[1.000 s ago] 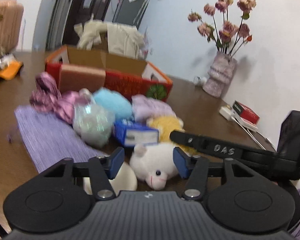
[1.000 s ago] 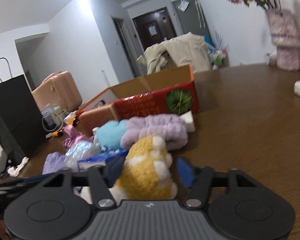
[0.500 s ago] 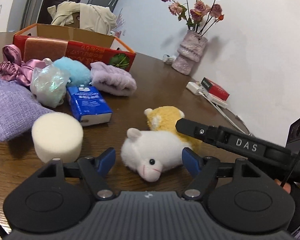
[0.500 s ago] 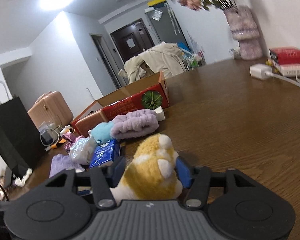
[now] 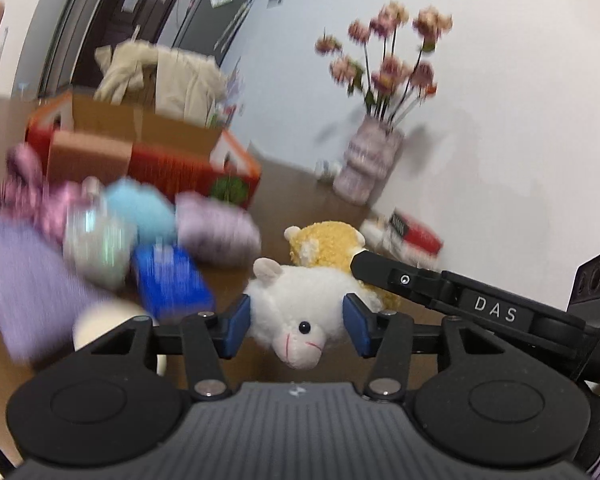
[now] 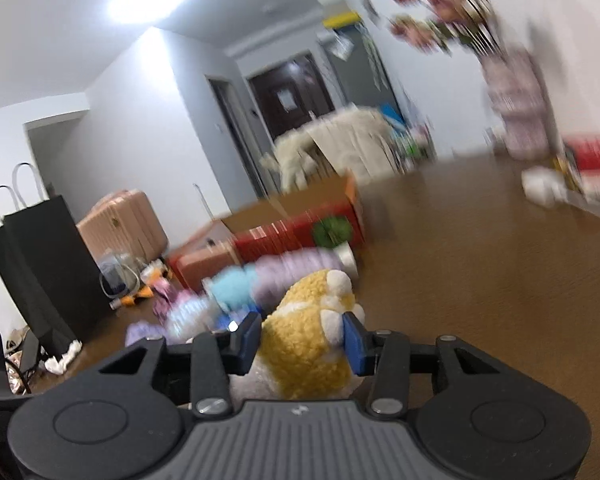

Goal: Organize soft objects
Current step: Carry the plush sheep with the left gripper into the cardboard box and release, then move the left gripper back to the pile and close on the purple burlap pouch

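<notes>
Plushies are both off the pile now: the white lamb plush (image 5: 296, 312) sits squeezed between the blue pads of the left claw (image 5: 297, 319), whose jaws have just been closing in on it, face poking out toward the camera. Right claw (image 6: 300, 338) has likewise just been tightening and is clamped on the yellow plush (image 6: 306, 344), which shows just behind the lamb in the left view. Only writing I can actually read is "DAS" on the right claw's black arm. Beyond the claws on the brown worktop (image 6: 480, 280) there's a red cardboard box (image 5: 188, 164); its lettering is too blurred. The blue packet (image 5: 172, 280) left of the left claw is unreadable too.
</notes>
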{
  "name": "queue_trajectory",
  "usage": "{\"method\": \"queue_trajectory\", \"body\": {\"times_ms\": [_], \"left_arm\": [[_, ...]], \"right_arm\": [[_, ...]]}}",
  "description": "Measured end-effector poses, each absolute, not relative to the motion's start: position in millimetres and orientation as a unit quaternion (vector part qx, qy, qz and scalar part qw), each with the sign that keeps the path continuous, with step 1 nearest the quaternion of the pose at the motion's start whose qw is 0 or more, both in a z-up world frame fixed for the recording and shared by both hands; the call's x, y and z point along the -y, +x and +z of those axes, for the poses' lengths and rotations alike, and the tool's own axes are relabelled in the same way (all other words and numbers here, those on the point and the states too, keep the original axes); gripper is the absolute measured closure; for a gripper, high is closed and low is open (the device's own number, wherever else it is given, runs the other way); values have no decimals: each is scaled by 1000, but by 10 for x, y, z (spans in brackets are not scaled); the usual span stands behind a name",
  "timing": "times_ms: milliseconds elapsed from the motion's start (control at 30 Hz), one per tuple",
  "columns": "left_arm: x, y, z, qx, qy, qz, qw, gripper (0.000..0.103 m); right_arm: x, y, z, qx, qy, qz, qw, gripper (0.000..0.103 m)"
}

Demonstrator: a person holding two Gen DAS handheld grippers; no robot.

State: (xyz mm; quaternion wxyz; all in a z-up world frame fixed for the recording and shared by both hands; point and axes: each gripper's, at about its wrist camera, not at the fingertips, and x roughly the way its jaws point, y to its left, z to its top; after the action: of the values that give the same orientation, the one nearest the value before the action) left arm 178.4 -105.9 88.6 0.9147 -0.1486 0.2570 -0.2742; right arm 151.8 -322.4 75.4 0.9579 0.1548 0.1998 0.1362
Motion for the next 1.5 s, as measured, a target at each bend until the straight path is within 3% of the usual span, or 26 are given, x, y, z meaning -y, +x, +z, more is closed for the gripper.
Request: {"method": "queue_trajectory", "body": {"times_ms": [133, 300, 467, 667, 800, 933, 1067, 1167, 1333, 1500], "left_arm": [[1001, 2308, 1300, -218, -134, -263, 930, 52], [828, 3417, 1423, -252, -158, -249, 922, 52], [825, 4377, 1188, -295, -200, -210, 910, 53], [882, 4821, 754, -337, -194, -182, 903, 56], [948, 4892, 673, -353, -169, -179, 903, 57], [997, 4826, 761, -341, -153, -175, 911, 51], [968, 4656, 975, -315, -139, -175, 922, 40], [876, 4451, 1176, -299, -119, -170, 932, 37], [599, 3920, 1458, -255, -85, -166, 949, 21], [195, 3246, 1500, -211, -59, -162, 962, 12]], "right_arm": [[3203, 2085, 1215, -172, 134, 164, 962, 60], [3170, 3208, 1480, -188, 144, 166, 957, 60], [3081, 4166, 1255, -228, 146, 152, 951, 60], [3007, 4764, 799, -272, 134, 136, 943, 61], [3006, 4869, 618, -304, 122, 131, 936, 61], [2982, 4711, 638, -283, 90, 112, 948, 61], [3024, 4533, 871, -238, 76, 106, 963, 47], [3067, 4358, 1090, -213, 72, 107, 968, 43], [3098, 3969, 1372, -186, 53, 119, 974, 33], [3060, 3407, 1484, -175, 37, 151, 972, 26]]}}
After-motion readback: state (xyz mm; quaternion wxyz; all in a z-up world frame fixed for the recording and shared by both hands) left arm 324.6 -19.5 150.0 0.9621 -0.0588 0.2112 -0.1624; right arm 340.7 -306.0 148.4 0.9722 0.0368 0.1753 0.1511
